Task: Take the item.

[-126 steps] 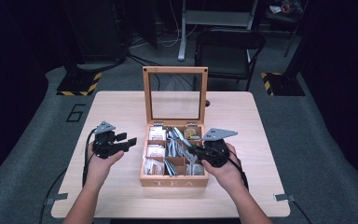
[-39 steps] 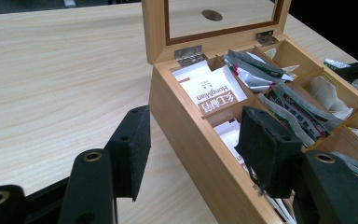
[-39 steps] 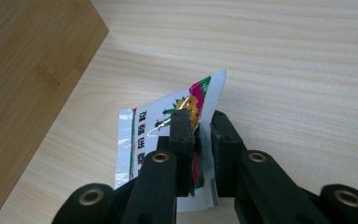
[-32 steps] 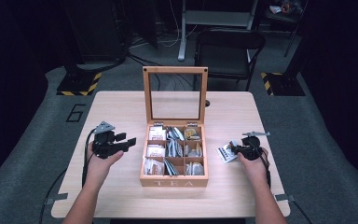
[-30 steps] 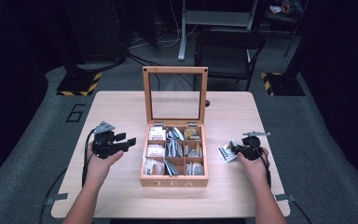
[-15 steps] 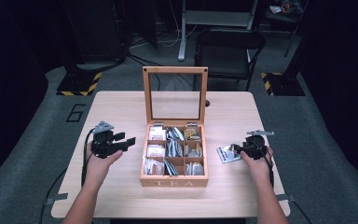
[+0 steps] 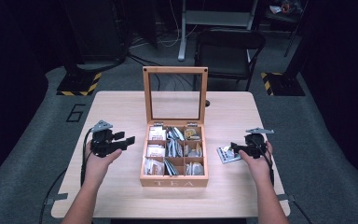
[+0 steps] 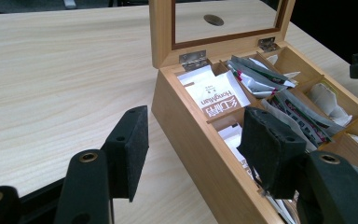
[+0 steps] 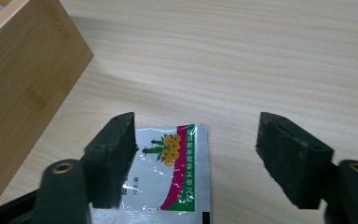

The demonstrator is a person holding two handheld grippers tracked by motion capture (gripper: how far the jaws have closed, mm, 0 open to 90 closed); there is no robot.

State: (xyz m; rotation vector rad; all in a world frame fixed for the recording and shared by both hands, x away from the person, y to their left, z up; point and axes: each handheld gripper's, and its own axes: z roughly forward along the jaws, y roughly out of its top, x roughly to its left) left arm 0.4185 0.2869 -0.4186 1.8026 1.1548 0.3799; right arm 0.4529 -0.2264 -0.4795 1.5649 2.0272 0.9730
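**Silver tea sachet lies flat beneath your open right gripper**

Silver foil with a yellow flower print, the tea sachet (image 9: 168,179) rests on the wooden table (image 9: 261,56), just below your right gripper (image 9: 196,154). Its jaws have just been opening and now stand wide, pressing nothing. The wooden tea box (image 7: 174,151) sits to that gripper's left. Your left gripper (image 8: 193,149) hovers half open beside the box's other wall, holding nothing.

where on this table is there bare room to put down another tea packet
Bare wood lies between the tea box and the silver tea packet, along the table edge behind the open lid, and at the front left corner. The box compartments are crowded.
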